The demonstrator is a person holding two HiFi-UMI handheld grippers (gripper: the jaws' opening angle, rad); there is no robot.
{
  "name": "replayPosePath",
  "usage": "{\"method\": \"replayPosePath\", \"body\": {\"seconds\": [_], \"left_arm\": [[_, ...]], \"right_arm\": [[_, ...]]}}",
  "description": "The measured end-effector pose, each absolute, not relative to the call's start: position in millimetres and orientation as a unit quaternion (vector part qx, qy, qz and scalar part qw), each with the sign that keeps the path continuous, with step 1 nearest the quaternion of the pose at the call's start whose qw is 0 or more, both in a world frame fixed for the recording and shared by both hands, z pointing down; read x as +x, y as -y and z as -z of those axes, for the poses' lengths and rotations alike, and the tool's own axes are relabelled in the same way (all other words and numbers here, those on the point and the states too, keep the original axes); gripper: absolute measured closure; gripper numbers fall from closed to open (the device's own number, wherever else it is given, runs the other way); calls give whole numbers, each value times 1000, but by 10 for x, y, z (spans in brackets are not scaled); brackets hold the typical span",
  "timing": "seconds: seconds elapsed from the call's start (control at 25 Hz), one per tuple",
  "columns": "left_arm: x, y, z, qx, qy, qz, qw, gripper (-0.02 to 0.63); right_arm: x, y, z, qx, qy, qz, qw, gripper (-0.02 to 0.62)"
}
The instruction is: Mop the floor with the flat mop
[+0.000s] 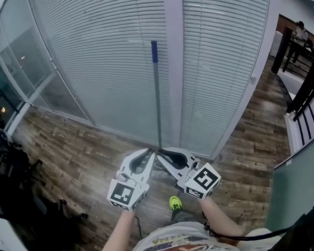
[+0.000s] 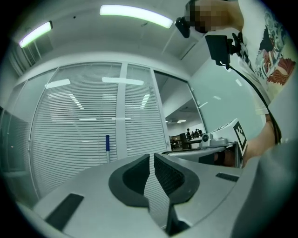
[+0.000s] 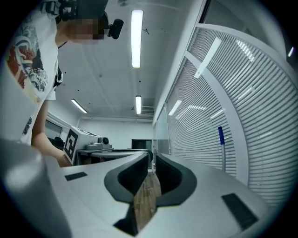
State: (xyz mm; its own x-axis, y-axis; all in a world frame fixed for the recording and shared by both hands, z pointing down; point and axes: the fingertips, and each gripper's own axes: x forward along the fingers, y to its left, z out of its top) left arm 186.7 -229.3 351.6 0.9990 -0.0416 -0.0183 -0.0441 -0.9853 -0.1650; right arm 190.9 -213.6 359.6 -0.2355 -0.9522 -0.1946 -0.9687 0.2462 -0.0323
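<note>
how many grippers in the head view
2: left gripper at lower centre, right gripper beside it on the right, both tips near the mop handle; none seems hidden.

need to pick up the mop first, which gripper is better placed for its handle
Right, narrowly: in the head view the right gripper tip lies nearest the mop handle; the left gripper sits slightly aside. Both are shut and empty.
</note>
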Motion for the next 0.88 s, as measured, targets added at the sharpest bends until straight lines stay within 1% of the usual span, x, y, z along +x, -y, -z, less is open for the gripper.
{"method": "replayPosePath", "body": {"seconds": [0.28, 0.52, 0.68, 0.76, 0.88], "left_arm": [[2696, 2772, -3559, -996, -15, -9, 92, 592], [3294, 3175, -3599, -995, -30, -2, 91, 574], [3517, 3394, -3863, -994, -39, 12, 98, 536], [3587, 3485, -4015, -994, -40, 18, 99, 522], [3772, 3728, -3926, -994, -43, 28, 92, 502]], "right_arm": [[2807, 2672, -3592, -623, -776, -38, 92, 557], [3423, 3079, -3613, -629, -772, -41, 75, 549], [3693, 3245, -3884, -633, -770, -24, 84, 495], [3769, 3314, -4038, -638, -766, -17, 81, 494], [3956, 3522, -3908, -643, -763, -12, 72, 494]]}}
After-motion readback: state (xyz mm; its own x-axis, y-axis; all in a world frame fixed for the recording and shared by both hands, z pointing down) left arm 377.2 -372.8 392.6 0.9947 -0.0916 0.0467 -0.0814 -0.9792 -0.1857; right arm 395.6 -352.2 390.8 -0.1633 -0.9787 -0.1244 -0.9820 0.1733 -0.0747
